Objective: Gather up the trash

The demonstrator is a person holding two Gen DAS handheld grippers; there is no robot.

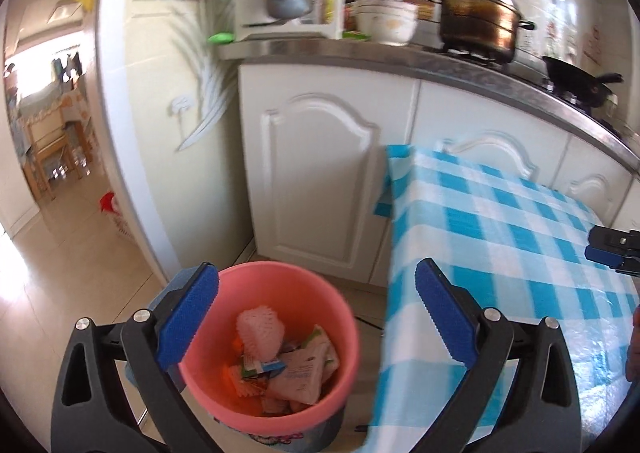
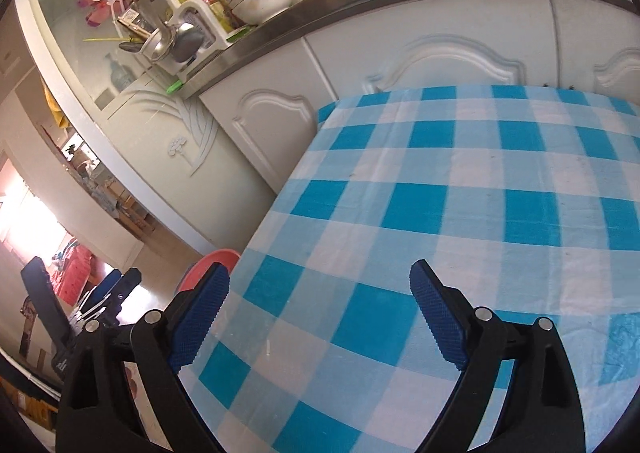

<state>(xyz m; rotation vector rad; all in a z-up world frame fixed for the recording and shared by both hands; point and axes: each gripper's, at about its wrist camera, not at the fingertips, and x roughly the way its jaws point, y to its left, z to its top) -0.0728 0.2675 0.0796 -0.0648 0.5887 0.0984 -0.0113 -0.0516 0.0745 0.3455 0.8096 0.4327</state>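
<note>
A pink trash bin (image 1: 276, 405) stands on the floor beside the table. It holds a white foam net (image 1: 260, 333), wrappers and crumpled paper (image 1: 300, 369). My left gripper (image 1: 316, 317) is open and empty, above the bin's rim. My right gripper (image 2: 320, 313) is open and empty over the blue-and-white checked tablecloth (image 2: 460, 221). The bin's rim (image 2: 208, 265) shows at the table's left edge in the right wrist view. The right gripper's tip shows at the right edge of the left wrist view (image 1: 612, 249).
White kitchen cabinets (image 1: 320, 173) stand behind the table. The counter (image 1: 400, 57) carries a pot (image 1: 476, 21), bowls (image 1: 386, 19), a wok (image 1: 576, 77) and a utensil rack (image 1: 280, 1). A doorway (image 1: 48, 125) opens at left onto tiled floor (image 1: 72, 273).
</note>
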